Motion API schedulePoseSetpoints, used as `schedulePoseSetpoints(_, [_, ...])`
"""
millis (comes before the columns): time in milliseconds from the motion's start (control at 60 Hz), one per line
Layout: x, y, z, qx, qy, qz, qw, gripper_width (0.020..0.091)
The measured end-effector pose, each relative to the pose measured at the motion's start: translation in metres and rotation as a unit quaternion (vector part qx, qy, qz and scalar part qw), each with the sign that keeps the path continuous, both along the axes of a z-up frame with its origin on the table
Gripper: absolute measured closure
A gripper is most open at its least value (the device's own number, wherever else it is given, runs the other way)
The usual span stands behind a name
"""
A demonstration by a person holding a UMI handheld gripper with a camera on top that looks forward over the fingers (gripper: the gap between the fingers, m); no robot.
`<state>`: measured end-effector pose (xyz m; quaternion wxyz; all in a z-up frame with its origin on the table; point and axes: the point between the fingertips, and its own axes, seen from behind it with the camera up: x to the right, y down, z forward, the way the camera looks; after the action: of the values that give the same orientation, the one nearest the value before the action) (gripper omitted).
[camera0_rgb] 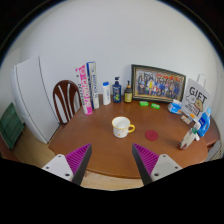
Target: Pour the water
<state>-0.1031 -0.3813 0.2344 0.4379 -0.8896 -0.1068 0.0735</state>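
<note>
A white mug with a yellowish rim stands on the round wooden table, beyond my fingers and roughly midway between them. At the table's far side stand a white bottle and a dark blue bottle. My gripper hovers over the table's near edge, open, with nothing between its pink-padded fingers.
A small red coaster lies right of the mug. A framed photo, a pink box, green lids and a gift box line the back. A wooden chair stands at the left.
</note>
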Motion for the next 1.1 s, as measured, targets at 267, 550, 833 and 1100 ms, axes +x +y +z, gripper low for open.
schedulePoseSetpoints(267, [0.113, 0.017, -0.024, 0.010, 0.002, -0.069, 0.998, 0.0259])
schedulePoseSetpoints(550, [0.304, 0.039, -0.088, 0.017, -0.003, -0.168, 0.986, 0.0253])
schedulePoseSetpoints(833, [0.421, 0.120, -0.140, 0.063, -0.003, -0.181, 0.982, 0.0250])
schedulePoseSetpoints(1100, [0.421, 0.209, -0.167, 0.107, 0.009, -0.121, 0.987, 0.0272])
